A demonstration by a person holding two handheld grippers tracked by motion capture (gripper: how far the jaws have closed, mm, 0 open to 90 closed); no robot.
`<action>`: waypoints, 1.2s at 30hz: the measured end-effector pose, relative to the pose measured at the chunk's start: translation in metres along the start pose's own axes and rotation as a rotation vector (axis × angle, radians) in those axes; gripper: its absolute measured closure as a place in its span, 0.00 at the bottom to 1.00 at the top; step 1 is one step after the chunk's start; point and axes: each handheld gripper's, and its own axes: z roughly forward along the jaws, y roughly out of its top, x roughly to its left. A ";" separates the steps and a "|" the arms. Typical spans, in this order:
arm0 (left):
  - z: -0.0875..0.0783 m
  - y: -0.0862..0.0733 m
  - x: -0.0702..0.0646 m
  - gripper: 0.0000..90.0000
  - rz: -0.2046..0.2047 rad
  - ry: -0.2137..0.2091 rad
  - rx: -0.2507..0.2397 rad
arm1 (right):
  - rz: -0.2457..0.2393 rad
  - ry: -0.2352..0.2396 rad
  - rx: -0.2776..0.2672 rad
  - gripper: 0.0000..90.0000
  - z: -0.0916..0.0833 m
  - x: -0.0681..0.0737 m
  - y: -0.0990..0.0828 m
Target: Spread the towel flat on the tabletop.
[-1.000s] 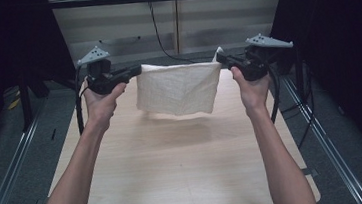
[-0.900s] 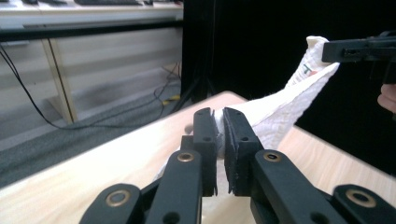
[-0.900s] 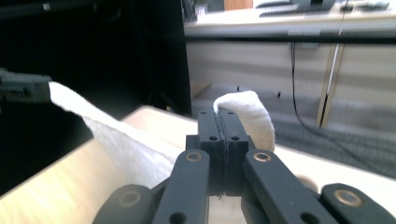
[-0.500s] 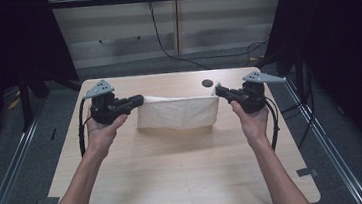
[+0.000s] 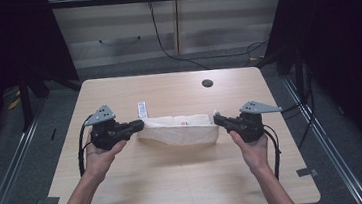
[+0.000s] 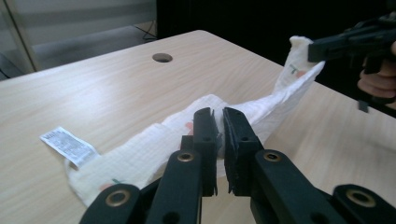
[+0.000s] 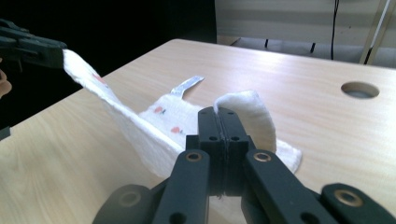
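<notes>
You're holding the white cloth (image 5: 179, 130) between your two grippers, and it's sagging onto the wooden table (image 5: 177, 192) around the middle of the top. Your left gripper (image 5: 140, 124) is pinching the cloth's left end, jaws nearly together with the fabric bunched between them; in the left gripper view that grip (image 6: 218, 135) is showing a thin sliver of cloth in the gap. Your right gripper (image 5: 217, 118) is clamping the other end, and in the right gripper view its jaws (image 7: 218, 122) are pressing flat together with a fold of cloth curling up just past the tips. The cloth's middle is resting on the table while both held ends are lifting off it. Small red and green prints are showing on the fabric. A white care label (image 5: 142, 109) is sticking out from the cloth's far left corner and lying flat on the wood. Farther back, a round hole (image 5: 207, 83) is sitting in the tabletop, well apart from the cloth.
</notes>
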 end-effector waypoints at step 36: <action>0.007 -0.097 -0.037 0.93 0.027 -0.075 0.292 | 0.029 0.022 0.255 0.91 -0.031 0.036 -0.092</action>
